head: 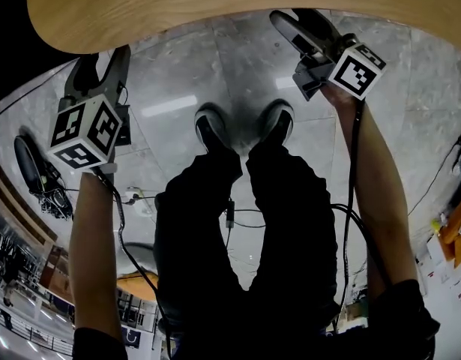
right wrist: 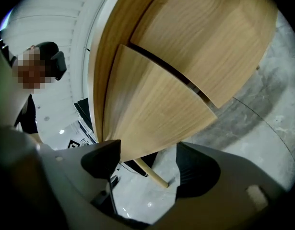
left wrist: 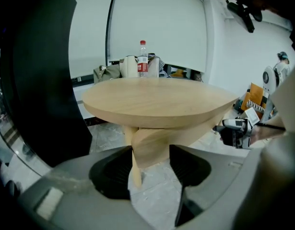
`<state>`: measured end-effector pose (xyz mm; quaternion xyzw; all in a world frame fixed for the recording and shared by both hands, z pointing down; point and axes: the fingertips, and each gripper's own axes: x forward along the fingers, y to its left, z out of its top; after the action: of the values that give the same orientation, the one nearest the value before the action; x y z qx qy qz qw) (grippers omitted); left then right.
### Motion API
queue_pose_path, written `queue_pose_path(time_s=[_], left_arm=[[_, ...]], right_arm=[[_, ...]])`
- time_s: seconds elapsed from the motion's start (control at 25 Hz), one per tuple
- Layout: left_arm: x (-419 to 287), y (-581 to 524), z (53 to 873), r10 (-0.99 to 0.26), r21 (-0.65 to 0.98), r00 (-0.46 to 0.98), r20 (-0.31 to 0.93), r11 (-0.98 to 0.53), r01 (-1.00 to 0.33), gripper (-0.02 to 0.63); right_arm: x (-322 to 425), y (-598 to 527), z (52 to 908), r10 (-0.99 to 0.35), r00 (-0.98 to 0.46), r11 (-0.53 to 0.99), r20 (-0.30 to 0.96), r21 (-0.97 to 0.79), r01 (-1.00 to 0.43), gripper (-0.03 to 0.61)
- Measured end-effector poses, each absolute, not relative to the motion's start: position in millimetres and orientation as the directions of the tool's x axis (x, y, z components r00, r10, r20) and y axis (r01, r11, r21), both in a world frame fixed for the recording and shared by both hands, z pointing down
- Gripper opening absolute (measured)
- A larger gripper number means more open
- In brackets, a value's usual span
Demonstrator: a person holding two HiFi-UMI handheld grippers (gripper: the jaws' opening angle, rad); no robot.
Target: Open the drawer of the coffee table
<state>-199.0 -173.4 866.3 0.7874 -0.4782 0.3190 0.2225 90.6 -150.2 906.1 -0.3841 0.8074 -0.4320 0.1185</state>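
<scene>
Fingers [right wrist: 101, 157] of the right gripper [right wrist: 147, 164] straddle the drawer [right wrist: 152, 114], hidden from overhead.

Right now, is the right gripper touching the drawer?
Cannot tell. The right gripper view shows the right gripper open around the drawer corner; one pad overlaps the wood, with neither gap nor contact plain.

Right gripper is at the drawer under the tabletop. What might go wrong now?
The open right gripper frames only the lower corner of the drawer, so a grip there may slip. The table leg lies just beyond its jaws and might get bumped. The left gripper is open and off the table, which may slide when pulled.
</scene>
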Motion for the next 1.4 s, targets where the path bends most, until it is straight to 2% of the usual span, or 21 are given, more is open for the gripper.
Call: queue_pose_path(time_s=[0.24,0.52,0.8,1.4], left_arm=[[-203,-174,869,-0.634,0.003,0.32,0.704,-0.448,-0.894,0.25],[-201,-173,869,-0.622,0.02,0.325,0.712,-0.445,-0.895,0.25],[-202,-165,866,-0.596,0.048,0.33,0.732,-0.438,-0.898,0.25],[-212,-58,868,-0.455,0.129,0.319,0.832,-0.4,-0.907,0.25]], right_arm=[[102,-155,914,-0.752,-0.646,0.312,0.127,-0.795,-0.519,0.391],[105,-165,901,-0.787,-0.614,0.286,0.056,-0.849,-0.444,0.41],[102,-155,896,-0.8,-0.594,0.247,0.081,-0.859,-0.449,0.426],[90,-39,903,-0.733,-0.653,0.159,0.19,-0.886,-0.436,0.428]])
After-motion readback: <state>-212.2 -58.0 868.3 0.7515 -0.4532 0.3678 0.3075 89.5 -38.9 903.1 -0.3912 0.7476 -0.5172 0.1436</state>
